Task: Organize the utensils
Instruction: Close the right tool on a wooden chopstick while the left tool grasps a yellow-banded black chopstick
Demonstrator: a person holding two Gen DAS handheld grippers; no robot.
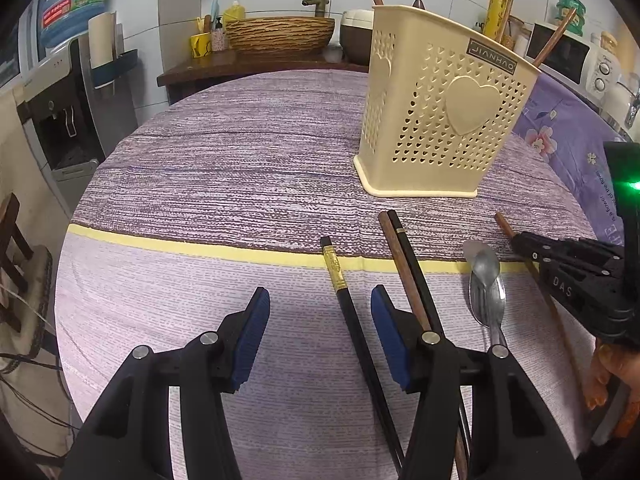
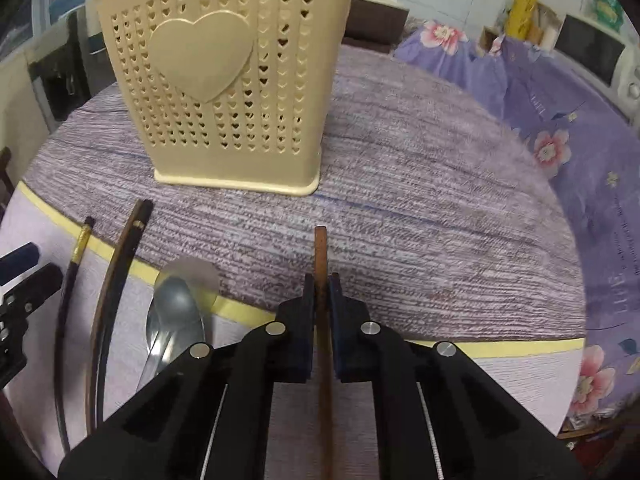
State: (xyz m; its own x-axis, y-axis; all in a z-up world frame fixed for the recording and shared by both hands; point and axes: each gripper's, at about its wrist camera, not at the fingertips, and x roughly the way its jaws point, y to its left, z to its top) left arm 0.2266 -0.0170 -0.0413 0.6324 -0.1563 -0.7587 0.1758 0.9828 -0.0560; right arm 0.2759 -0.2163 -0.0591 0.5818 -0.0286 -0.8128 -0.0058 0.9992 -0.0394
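A: R gripper [image 2: 320, 280] jaws clamped on brown chopstick [image 2: 321, 248]. L gripper [image 1: 318, 300] jaws open, black chopstick [image 1: 344, 296] lying between.

B: Around?

A: Spoon [image 2: 176, 312] beside; holder [image 2: 224, 80] farther on tabletop [image 2: 420, 200], nothing blocking. Purple cloth; microwave [image 1: 560, 56] behind.

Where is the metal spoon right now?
The metal spoon lies on the tablecloth, between the paired chopsticks and the right gripper.
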